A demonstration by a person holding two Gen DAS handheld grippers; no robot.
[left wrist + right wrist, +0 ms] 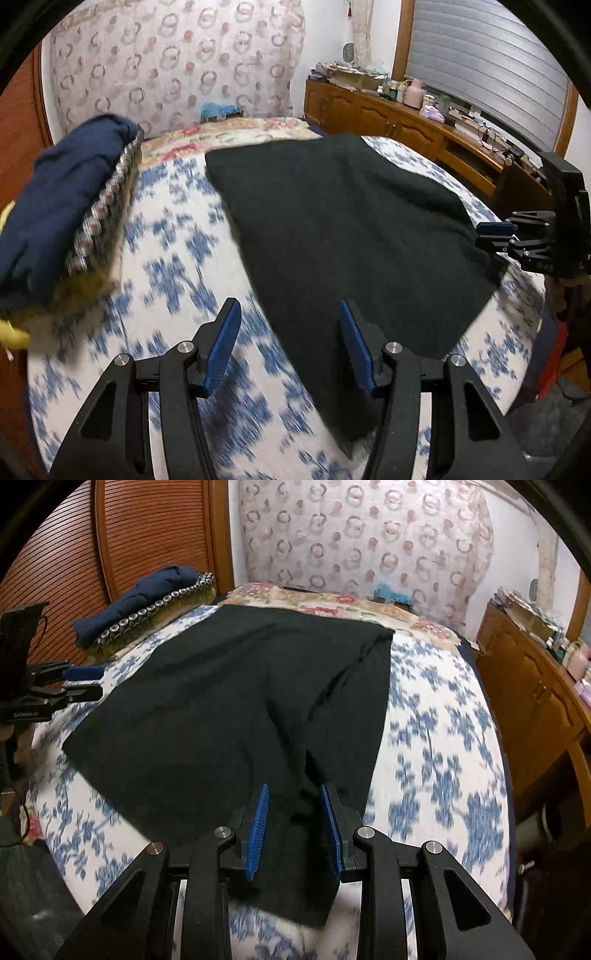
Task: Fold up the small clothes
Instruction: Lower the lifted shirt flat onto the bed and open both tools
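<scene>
A bed with a blue-and-white floral cover (443, 738) fills a bedroom; a ring-patterned cloth (369, 531) hangs at twelve o'clock, a slatted wooden door (147, 528) stands at ten o'clock, and a cluttered wooden sideboard (406, 122) runs under a shuttered window (487, 66) at two o'clock in the left wrist view.

One black garment (240, 709) lies flat mid-bed, its long axis running from six toward twelve o'clock in the right wrist view. One folded navy garment (62, 199) rests on a studded cushion (110, 206) at nine o'clock.

Two grippers show. The left gripper (290, 347) hovers with jaws wide apart over the black garment's near left edge, holding nothing. The right gripper (293, 830) has jaws parted astride the near end of the cloth, not clamped.
</scene>
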